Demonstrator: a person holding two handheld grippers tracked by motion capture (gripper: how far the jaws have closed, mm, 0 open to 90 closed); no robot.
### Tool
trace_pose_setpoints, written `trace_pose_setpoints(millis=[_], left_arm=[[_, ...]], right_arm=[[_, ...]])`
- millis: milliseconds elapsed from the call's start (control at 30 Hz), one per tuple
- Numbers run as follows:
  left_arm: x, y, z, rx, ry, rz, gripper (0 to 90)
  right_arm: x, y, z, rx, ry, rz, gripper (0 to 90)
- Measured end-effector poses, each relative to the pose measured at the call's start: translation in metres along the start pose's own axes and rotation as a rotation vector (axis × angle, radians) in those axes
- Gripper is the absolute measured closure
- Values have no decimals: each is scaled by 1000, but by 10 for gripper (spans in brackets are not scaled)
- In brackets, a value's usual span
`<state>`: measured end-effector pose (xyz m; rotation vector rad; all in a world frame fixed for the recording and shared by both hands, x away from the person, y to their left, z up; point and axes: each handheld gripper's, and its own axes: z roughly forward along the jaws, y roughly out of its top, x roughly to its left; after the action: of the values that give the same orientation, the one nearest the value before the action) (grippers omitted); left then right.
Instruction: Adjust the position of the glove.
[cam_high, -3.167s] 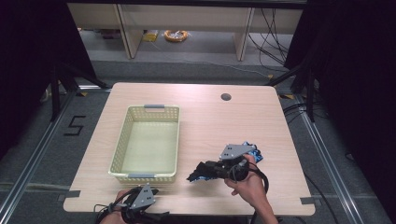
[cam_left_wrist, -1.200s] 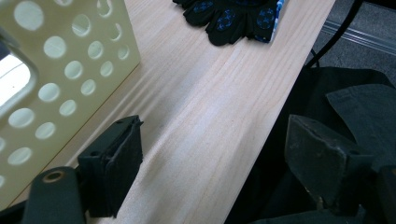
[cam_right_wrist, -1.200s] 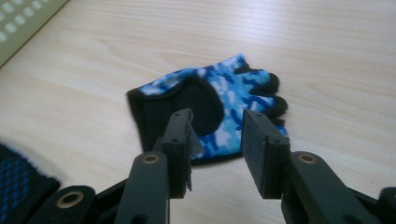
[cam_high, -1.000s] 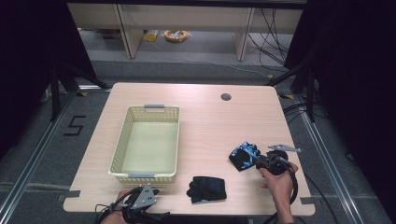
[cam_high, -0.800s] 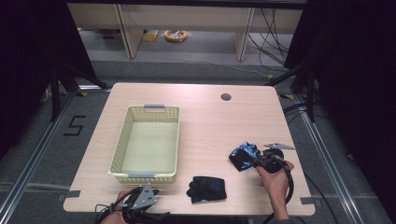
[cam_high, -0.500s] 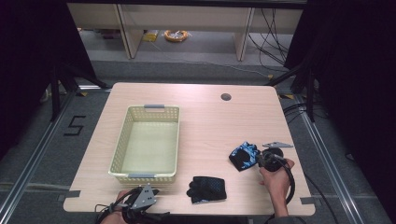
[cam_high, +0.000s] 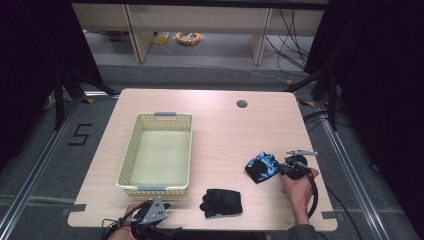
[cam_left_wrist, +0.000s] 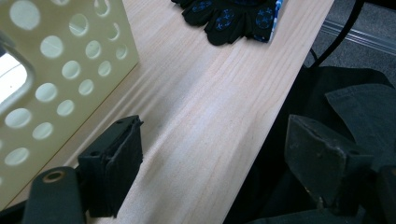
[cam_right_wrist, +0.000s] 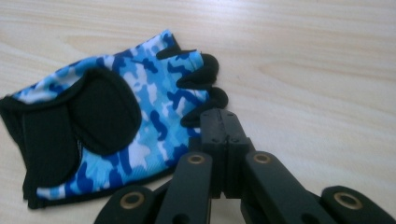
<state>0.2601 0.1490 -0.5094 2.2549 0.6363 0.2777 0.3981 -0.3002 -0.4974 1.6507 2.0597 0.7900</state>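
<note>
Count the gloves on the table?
2. A blue camo glove at the right, touching the right gripper. A black glove near the front edge, right of the basket. None visible inside the basket.

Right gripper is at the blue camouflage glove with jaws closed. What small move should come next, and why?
Probably open the right gripper and close on the fingerless blue camouflage glove. Its jaws are pressed shut at the glove's edge with no fabric visibly between them. The perforated cream plastic basket sits empty.
</note>
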Motion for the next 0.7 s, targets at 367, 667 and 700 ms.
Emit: trace_pose_setpoints(millis=[367, 667, 700], left_arm=[[2, 0, 0, 12, 2, 29, 188], [-1, -1, 1, 5, -3, -5, 188], [-1, -1, 1, 5, -3, -5, 188]], right_arm=[[17, 28, 23, 9, 8, -59, 900], [40, 51, 46, 8, 59, -137, 900], [40, 51, 46, 8, 59, -137, 900]])
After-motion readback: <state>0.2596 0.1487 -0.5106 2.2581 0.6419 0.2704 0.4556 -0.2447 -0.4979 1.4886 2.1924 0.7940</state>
